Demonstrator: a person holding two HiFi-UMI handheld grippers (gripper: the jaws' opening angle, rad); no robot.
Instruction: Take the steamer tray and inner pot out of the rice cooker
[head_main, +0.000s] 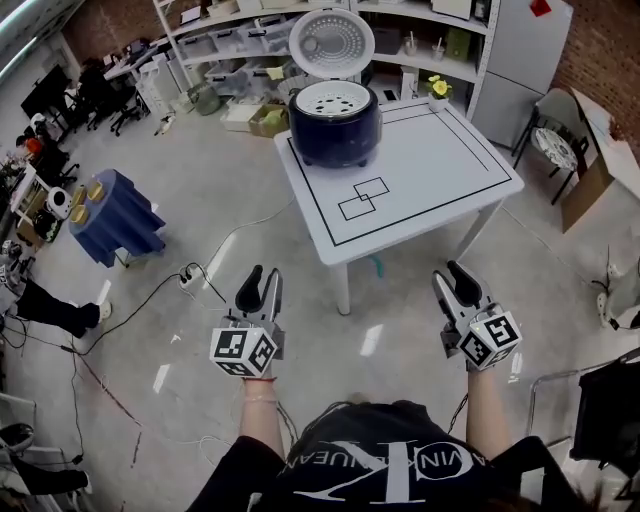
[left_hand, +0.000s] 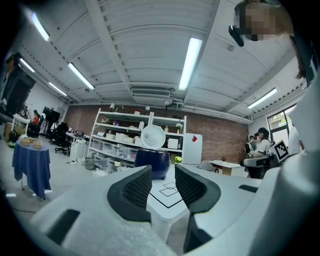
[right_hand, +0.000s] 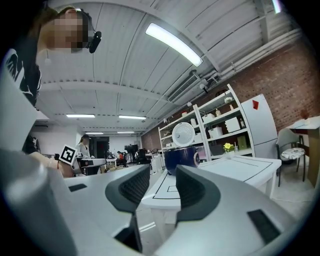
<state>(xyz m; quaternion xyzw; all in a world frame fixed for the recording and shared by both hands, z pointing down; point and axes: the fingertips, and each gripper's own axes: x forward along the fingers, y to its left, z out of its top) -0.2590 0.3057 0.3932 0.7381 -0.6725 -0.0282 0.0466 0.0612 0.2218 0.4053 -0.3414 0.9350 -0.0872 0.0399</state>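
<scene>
White steamer tray (head_main: 335, 98): atop open rice cooker (head_main: 335, 130), 12 o'clock on table (head_main: 440, 170); probably light, stiff, grip rim | inner pot: hidden below, likely heavier | left gripper (head_main: 261, 278), right gripper (head_main: 450, 275): jaws apart, empty

White desk (head_main: 430, 180) had a black outline rect. + 2 overlapping squares (head_main: 363, 197) drawn twd. its near side. At far-left corner stood the cooker (head_main: 335, 125), lid up. Small flower pot (head_main: 438, 92) sat by far edge, right of cooker, not touching it.
</scene>
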